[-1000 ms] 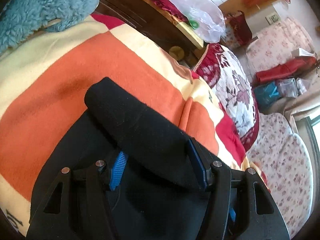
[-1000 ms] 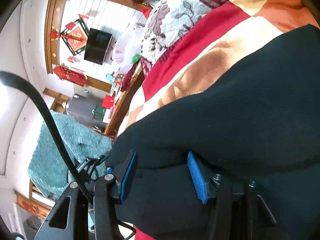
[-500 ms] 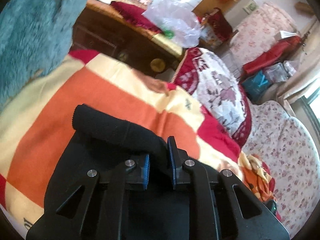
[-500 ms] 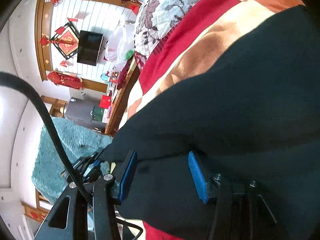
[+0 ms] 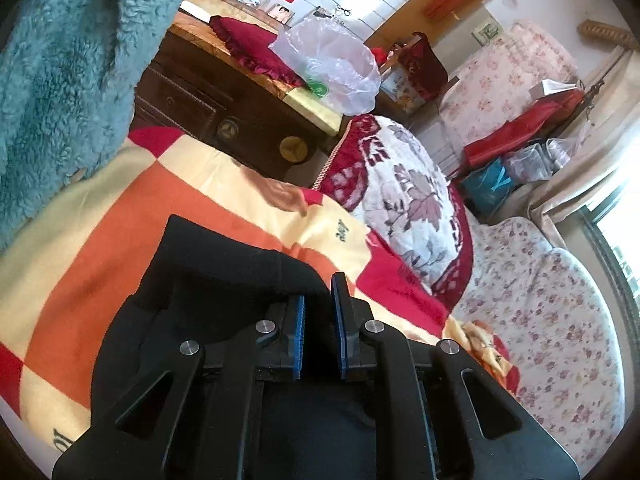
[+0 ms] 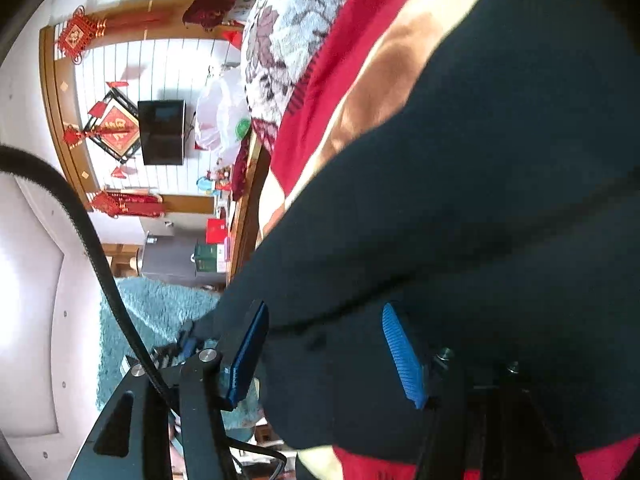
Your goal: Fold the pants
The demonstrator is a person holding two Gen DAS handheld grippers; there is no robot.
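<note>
The black pants (image 5: 224, 268) lie on an orange, cream and red checked blanket (image 5: 100, 240). My left gripper (image 5: 318, 320) is shut on a fold of the pants at their edge, the blue pads pinching the cloth. In the right wrist view the pants (image 6: 480, 220) fill most of the frame. My right gripper (image 6: 324, 344) is open, its blue pads wide apart, with the pants' edge lying between them. The left gripper's blue pads show faintly beyond it, by the pants' far corner.
A teal fluffy blanket (image 5: 52, 72) hangs at the left. A dark wooden cabinet (image 5: 208, 108) with a plastic bag (image 5: 332, 68) stands behind the bed. A floral quilt (image 5: 404, 200) and flowered sofa (image 5: 540, 320) lie to the right.
My left gripper has closed on the pants fold and lifted back, showing more of the room. My right gripper stays open and has shifted slightly along the pants.
</note>
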